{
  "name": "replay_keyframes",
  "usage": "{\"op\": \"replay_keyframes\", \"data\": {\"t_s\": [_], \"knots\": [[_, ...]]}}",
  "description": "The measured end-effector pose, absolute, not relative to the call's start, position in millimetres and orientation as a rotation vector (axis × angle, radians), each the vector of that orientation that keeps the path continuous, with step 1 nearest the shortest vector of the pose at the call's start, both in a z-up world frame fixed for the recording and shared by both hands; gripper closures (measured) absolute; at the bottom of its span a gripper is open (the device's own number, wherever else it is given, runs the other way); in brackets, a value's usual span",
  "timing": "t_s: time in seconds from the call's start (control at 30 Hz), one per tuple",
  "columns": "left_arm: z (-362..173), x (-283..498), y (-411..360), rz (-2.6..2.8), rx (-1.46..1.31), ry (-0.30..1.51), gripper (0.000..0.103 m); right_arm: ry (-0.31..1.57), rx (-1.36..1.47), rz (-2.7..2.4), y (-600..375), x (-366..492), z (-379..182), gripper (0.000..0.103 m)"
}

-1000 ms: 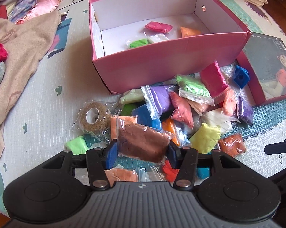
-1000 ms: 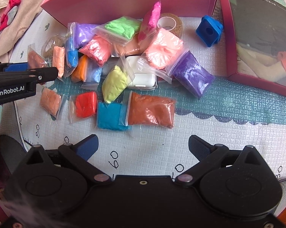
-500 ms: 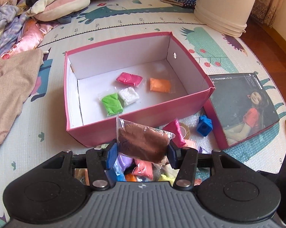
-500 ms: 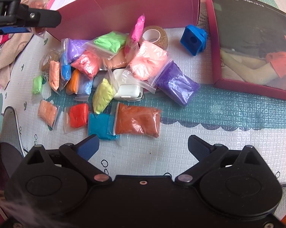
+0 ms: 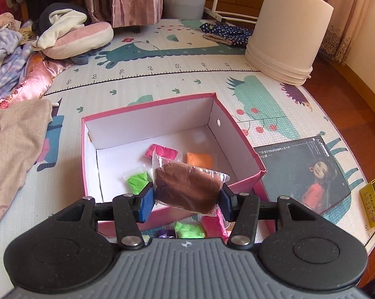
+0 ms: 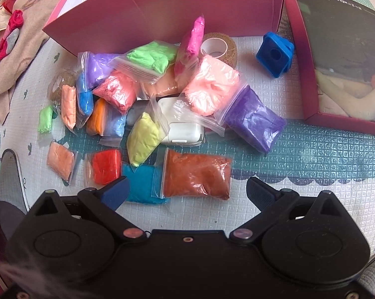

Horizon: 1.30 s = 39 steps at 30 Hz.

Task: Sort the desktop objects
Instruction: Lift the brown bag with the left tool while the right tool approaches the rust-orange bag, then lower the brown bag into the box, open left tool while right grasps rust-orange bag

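Observation:
My left gripper (image 5: 185, 199) is shut on a brown clay bag (image 5: 187, 186) and holds it above the near wall of the open pink box (image 5: 142, 104). Inside the box lie a pink bag (image 5: 163, 151), an orange bag (image 5: 199, 160) and a green bag (image 5: 137, 182). My right gripper (image 6: 187, 191) is open and low over the mat, its fingers either side of a rust-orange bag (image 6: 197, 174) and a teal bag (image 6: 142, 184). A pile of coloured clay bags (image 6: 147, 94) lies in front of the pink box (image 6: 162, 7).
The box lid with a photo (image 5: 304, 172) lies right of the box. A blue block (image 6: 275, 57), a tape roll (image 6: 221, 47) and a white charger (image 6: 182, 129) sit among the bags. Clothes (image 5: 13, 134) lie left; a white bucket (image 5: 289, 37) stands far right.
My left gripper has lifted the brown bag off the pile and carried it up over the box. My right gripper has moved closer to the rust-orange and teal bags, still open.

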<state>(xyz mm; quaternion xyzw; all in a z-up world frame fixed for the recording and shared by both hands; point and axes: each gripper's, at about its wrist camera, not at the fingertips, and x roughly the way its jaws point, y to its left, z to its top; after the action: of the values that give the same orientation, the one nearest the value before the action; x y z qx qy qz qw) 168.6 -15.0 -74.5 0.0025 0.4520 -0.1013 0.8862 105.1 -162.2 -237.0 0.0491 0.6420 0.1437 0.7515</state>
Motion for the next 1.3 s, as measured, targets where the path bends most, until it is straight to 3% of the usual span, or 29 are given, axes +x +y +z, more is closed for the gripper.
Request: {"op": "replay_keyframes", "data": {"t_s": [0.63,0.7,0.87,1.3], "knots": [[-88.9,195.2,7.4,-0.116,-0.019,0.939,0.052,1.41,0.033,0.251,-142.5,99.9,-255.7,0.002],[-90.3,197.3,8.6,-0.111,-0.021,0.942,0.052,1.409,0.032,0.25,-141.0,98.7,-254.3,0.004],[-93.8,200.4,7.0,-0.109,-0.023,0.949,0.052,1.396,0.062,0.283,-136.6,93.6,-248.6,0.026],[-104.4,211.5,7.0,-0.084,-0.023,0.963,0.052,1.386,0.103,0.275,-145.7,94.6,-246.8,0.043]]}}
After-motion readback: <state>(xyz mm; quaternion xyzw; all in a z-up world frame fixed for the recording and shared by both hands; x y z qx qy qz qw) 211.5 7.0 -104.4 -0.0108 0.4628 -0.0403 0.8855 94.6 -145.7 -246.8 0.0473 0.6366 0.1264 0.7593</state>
